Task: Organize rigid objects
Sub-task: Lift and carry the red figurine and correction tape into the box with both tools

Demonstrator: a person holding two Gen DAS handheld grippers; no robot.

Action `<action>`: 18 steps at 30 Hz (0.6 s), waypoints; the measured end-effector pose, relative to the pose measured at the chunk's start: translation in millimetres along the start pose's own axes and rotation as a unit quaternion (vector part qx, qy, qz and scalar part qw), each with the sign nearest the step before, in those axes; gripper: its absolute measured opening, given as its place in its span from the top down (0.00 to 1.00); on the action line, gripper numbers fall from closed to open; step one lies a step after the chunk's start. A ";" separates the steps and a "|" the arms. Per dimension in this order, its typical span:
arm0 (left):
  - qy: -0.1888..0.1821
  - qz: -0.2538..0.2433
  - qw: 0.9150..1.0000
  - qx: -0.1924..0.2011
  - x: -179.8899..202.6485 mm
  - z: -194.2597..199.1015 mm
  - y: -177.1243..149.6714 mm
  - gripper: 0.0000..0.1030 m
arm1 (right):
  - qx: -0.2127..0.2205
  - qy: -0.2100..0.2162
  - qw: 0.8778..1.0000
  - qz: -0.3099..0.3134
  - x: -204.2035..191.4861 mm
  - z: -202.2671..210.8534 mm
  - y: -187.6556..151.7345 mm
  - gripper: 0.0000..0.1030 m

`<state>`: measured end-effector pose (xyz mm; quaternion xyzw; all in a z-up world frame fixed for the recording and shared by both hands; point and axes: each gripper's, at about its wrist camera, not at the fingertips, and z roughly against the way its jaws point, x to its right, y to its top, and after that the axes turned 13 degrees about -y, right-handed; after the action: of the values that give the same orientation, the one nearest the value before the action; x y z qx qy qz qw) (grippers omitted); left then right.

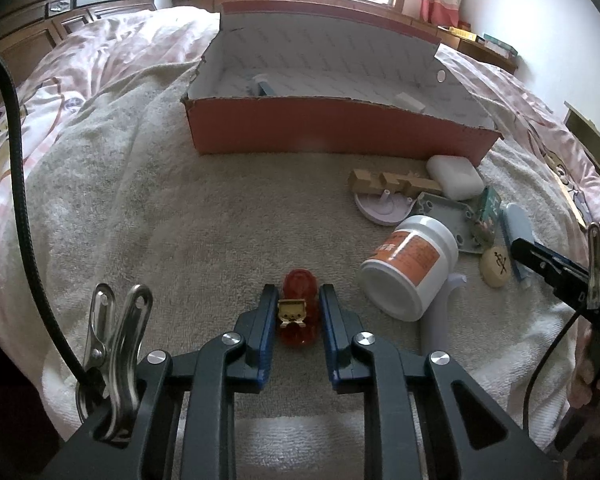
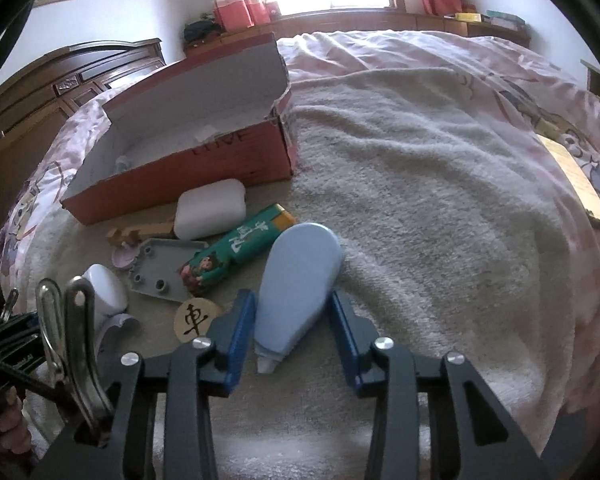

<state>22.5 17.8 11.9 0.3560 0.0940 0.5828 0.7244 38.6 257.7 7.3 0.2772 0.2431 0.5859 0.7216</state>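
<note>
Red translucent lighter point(image 1: 299, 312) lies on the towel point(image 1: 180, 220), long axis six to twelve o'clock, clamped in the left gripper point(image 1: 299, 300) jaws. White jar point(image 1: 410, 266) lies tipped at two o'clock. Blue correction-tape dispenser point(image 2: 298, 280), nozzle toward six, sits between the right gripper point(image 2: 294, 308) jaws, left pad touching, right apart. Orange shoebox point(image 1: 332, 128) at twelve.
</note>
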 end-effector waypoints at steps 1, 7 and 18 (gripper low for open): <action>0.000 0.000 1.000 0.000 0.1 0.2 -0.1 0.79 | 0.000 -0.003 1.000 0.002 -1.0 -0.6 -0.1 0.60; 0.004 -0.003 1.000 0.000 0.7 -0.4 -0.7 0.79 | 0.004 -0.011 1.000 0.008 -7.9 -6.2 4.0 0.53; 0.005 -0.004 1.000 0.001 1.1 -0.9 -1.2 0.79 | 0.023 -0.033 0.998 0.042 -19.1 -6.4 -3.4 0.48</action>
<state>23.3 19.1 10.8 0.3535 0.0993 0.5818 0.7257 32.9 239.2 0.9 0.3225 0.2208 0.6007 0.6974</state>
